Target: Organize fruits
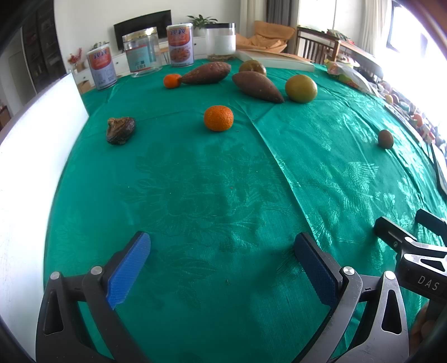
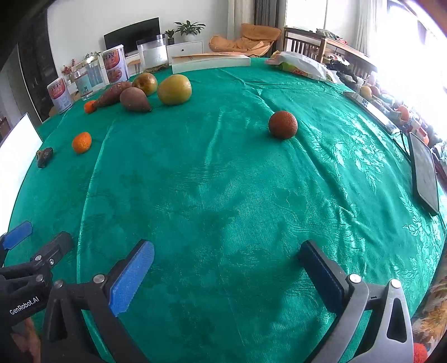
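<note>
A white wall (image 1: 92, 16) is seen at the back, with a dark television (image 1: 142, 25) set above a white cabinet (image 2: 184, 49). A potted plant (image 2: 190, 28) is placed on it. An orange beanbag (image 2: 245, 37) and wooden chairs (image 1: 315, 44) are lit by bright curtained windows (image 2: 304, 12).

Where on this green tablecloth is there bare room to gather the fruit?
The widest bare stretch of green tablecloth runs from the near orange mandarin to the open left gripper, and across to the lone brown round fruit. The far edge is crowded: sweet potatoes, yellow-green fruit, tins.
</note>
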